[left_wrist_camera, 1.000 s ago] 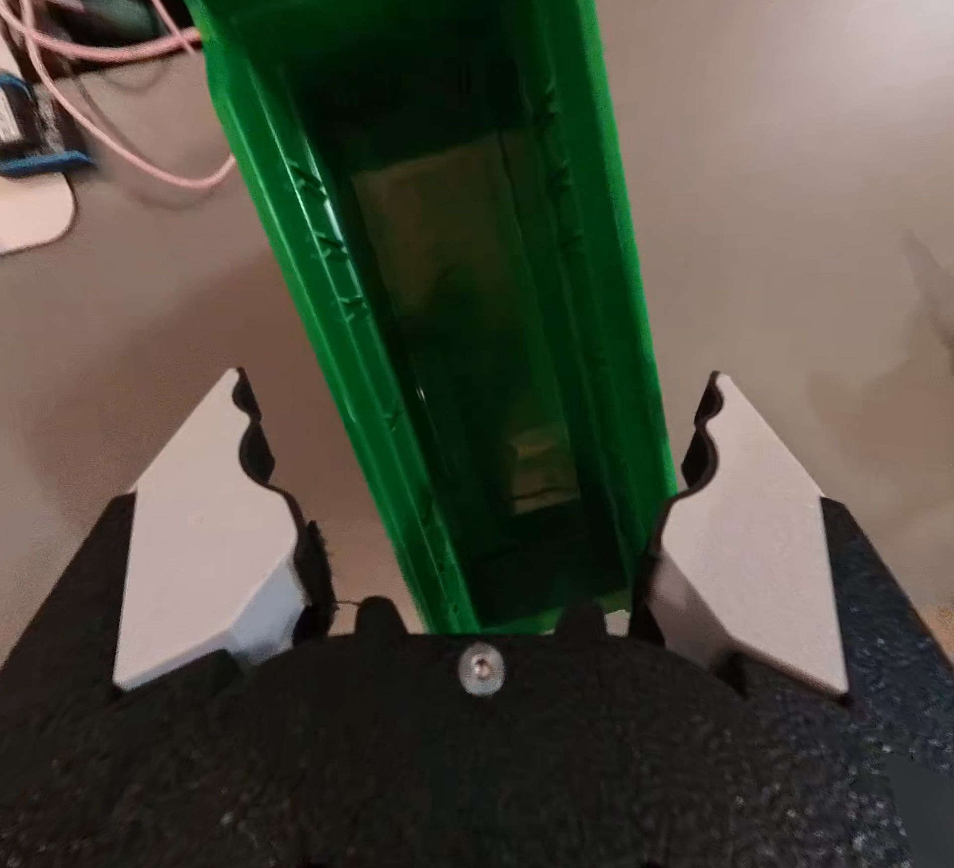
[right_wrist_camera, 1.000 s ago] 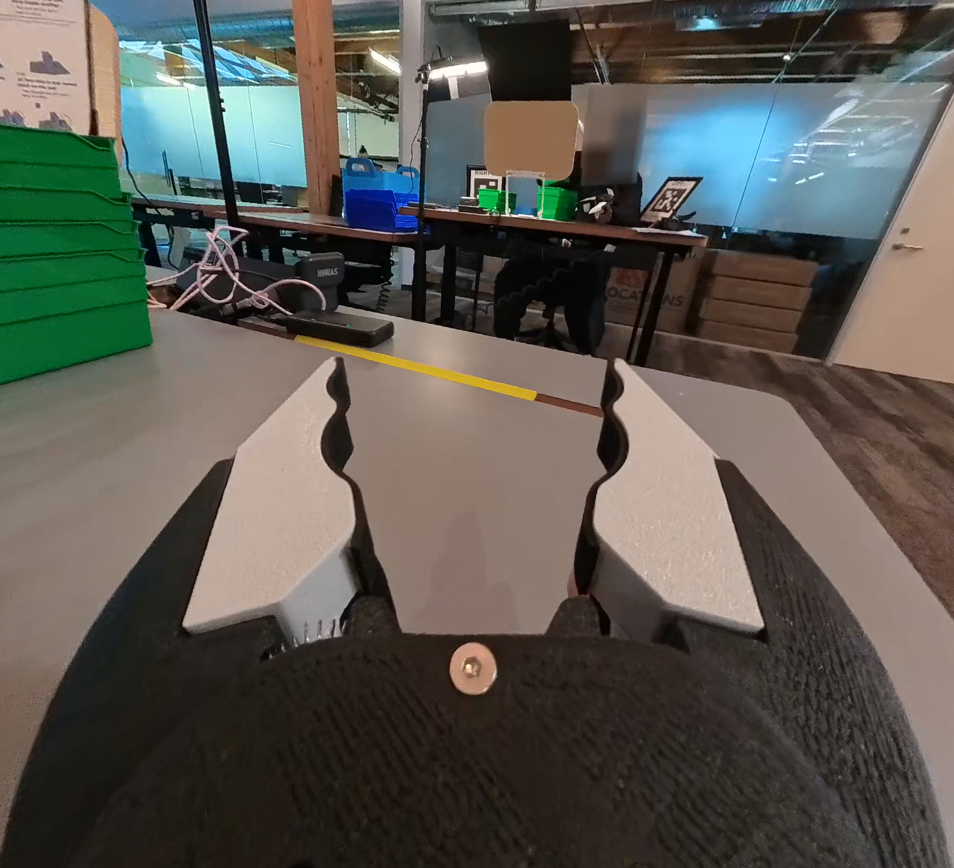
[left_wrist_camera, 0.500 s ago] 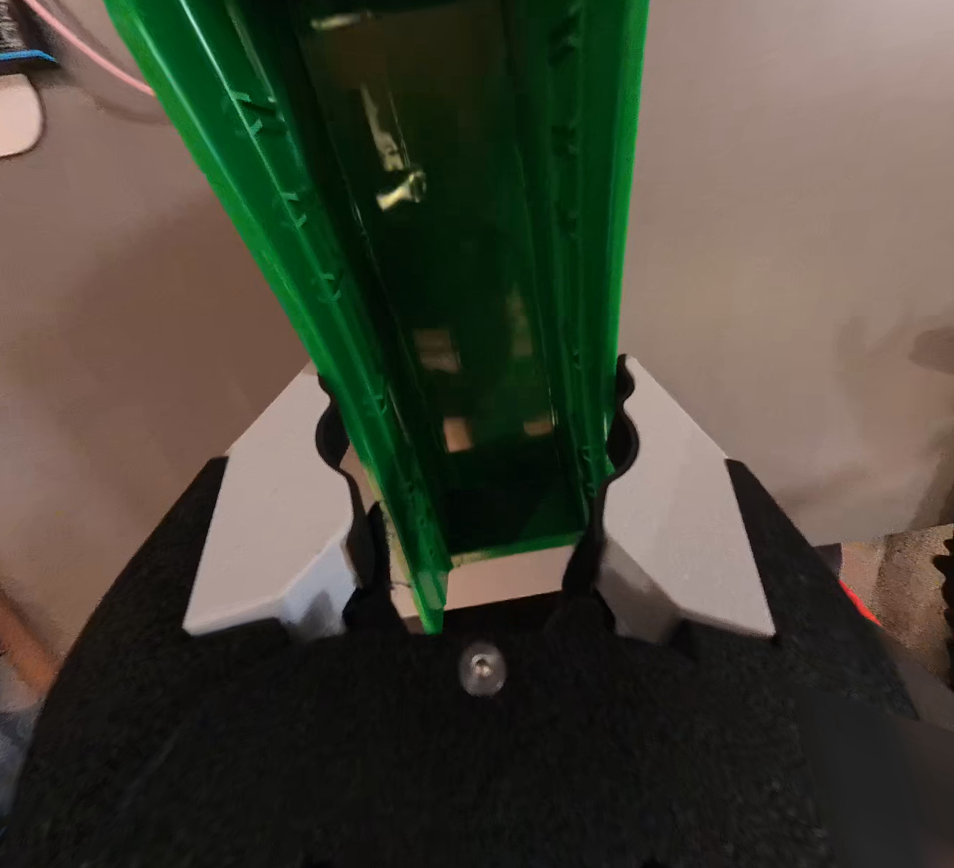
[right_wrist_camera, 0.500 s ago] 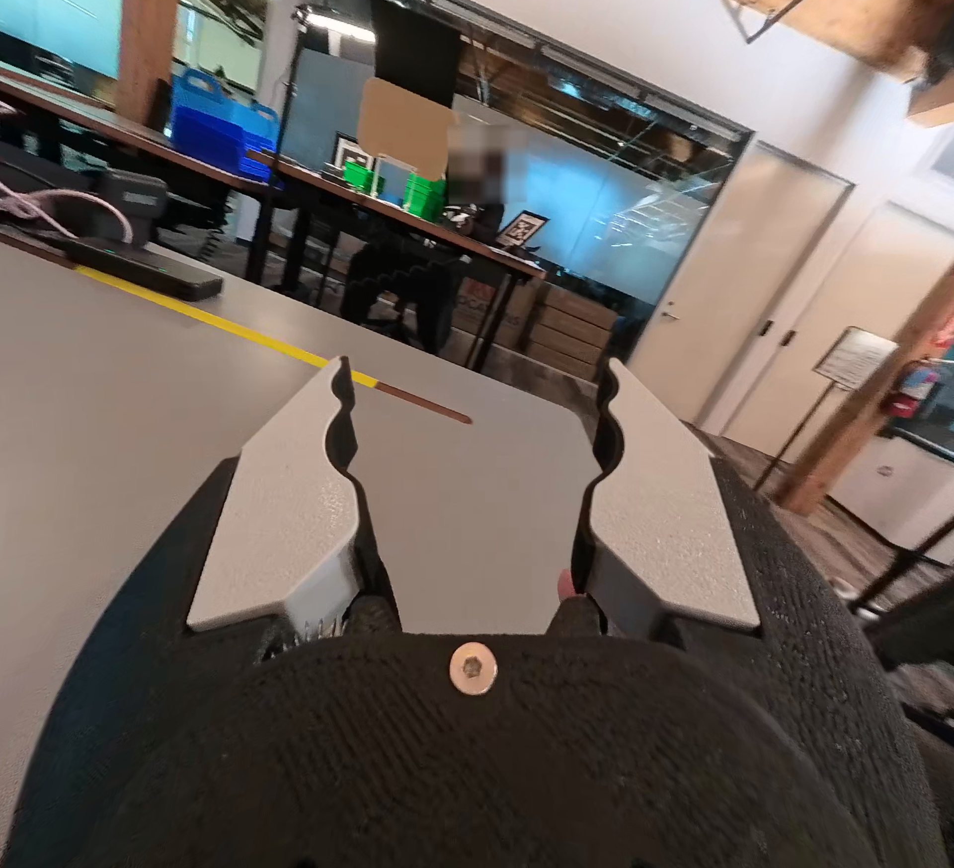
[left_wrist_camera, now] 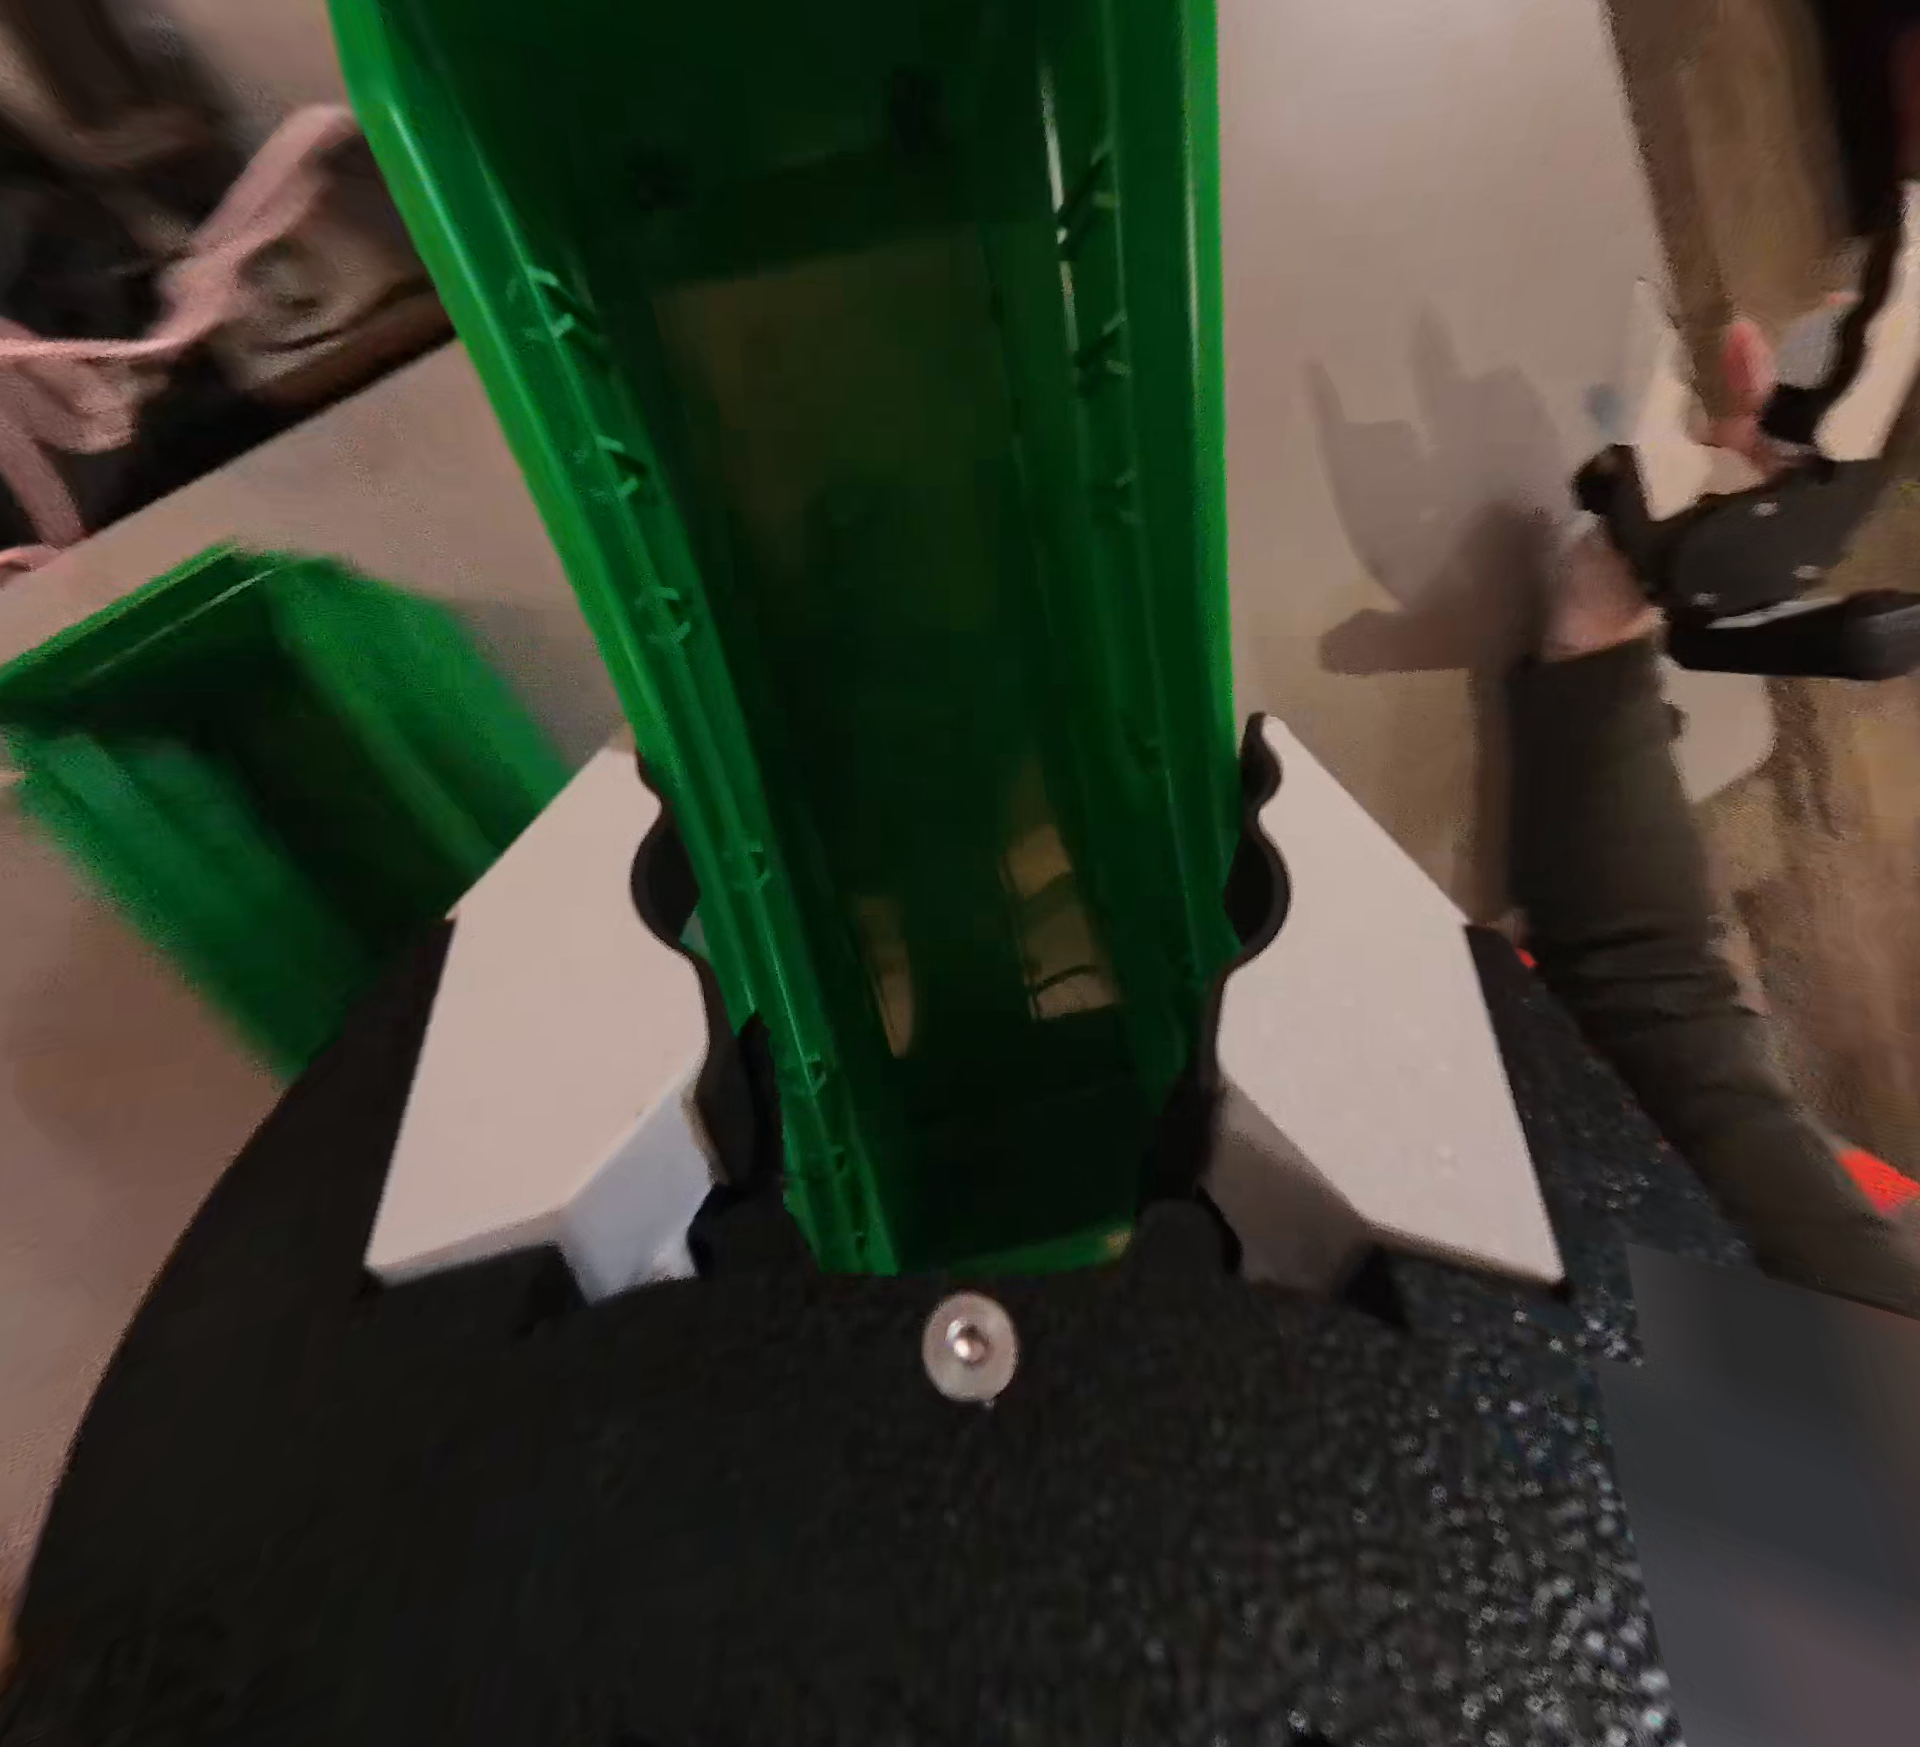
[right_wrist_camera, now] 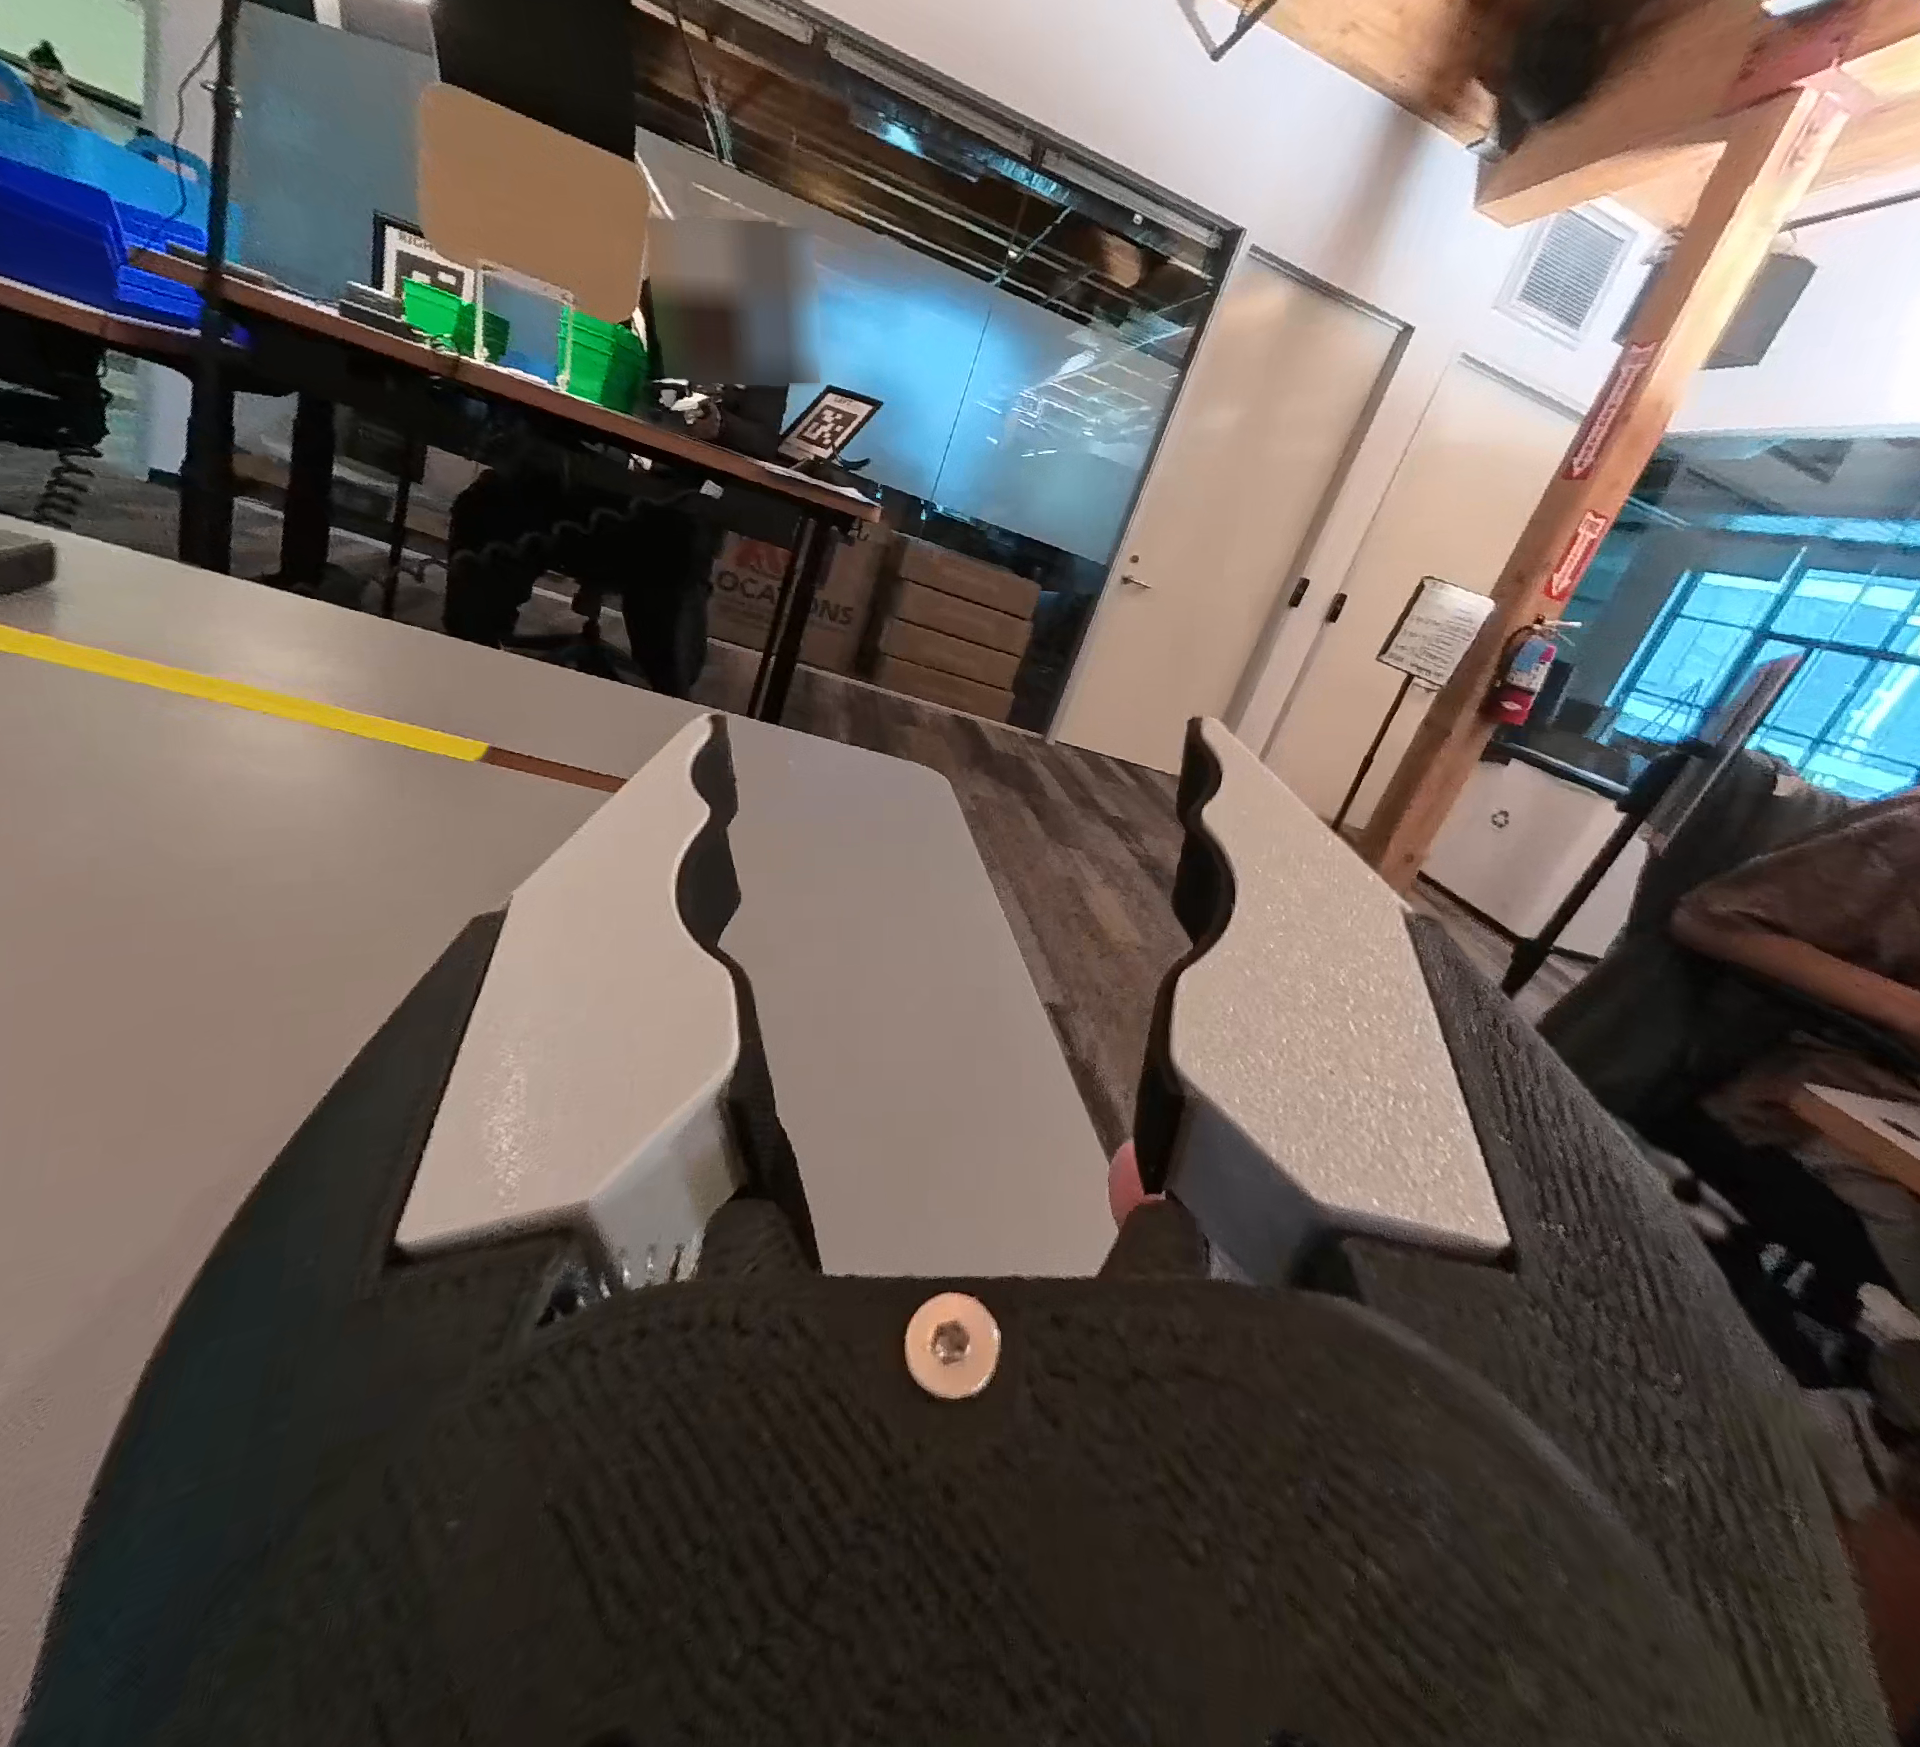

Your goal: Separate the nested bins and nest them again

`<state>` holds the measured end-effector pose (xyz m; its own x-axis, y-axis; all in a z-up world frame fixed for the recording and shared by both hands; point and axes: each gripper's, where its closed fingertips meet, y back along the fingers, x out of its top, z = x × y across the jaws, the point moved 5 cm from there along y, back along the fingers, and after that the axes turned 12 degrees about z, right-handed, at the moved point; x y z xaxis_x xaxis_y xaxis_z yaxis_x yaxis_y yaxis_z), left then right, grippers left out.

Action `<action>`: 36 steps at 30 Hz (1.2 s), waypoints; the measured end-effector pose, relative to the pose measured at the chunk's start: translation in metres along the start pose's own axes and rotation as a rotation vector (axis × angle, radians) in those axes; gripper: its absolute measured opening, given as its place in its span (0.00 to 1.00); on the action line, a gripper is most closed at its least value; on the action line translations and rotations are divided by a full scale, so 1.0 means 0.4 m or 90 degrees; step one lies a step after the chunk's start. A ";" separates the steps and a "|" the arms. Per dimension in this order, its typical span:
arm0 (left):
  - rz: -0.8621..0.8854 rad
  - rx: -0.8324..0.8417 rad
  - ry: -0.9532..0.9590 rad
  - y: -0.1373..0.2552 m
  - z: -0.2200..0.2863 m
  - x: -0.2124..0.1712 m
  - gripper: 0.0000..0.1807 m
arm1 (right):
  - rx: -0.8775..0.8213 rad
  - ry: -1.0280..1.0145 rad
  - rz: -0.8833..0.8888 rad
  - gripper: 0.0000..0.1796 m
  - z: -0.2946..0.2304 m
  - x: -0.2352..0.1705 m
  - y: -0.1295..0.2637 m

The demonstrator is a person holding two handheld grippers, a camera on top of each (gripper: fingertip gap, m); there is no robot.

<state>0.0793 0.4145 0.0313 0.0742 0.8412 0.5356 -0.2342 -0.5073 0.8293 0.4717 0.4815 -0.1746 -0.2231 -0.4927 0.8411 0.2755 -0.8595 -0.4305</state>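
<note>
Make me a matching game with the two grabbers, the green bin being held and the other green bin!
Things:
1. left gripper
2. right gripper
3. held green bin
4. second green bin

States:
A. open, holding nothing
B. sitting on the grey table, to the left
C. shut on a bin
D. clamped between two grey fingers

Pairs: 1-C, 2-A, 3-D, 4-B
</note>
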 end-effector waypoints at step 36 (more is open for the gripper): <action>0.137 -0.071 -0.077 -0.195 0.055 -0.067 0.78 | -0.006 -0.145 -0.003 0.53 0.023 -0.038 0.006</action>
<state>0.1167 0.4274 -0.0442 0.1254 0.6848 0.7178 -0.3616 -0.6422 0.6759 0.4842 0.4883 -0.1853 -0.0078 -0.4470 0.8945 0.2656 -0.8633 -0.4291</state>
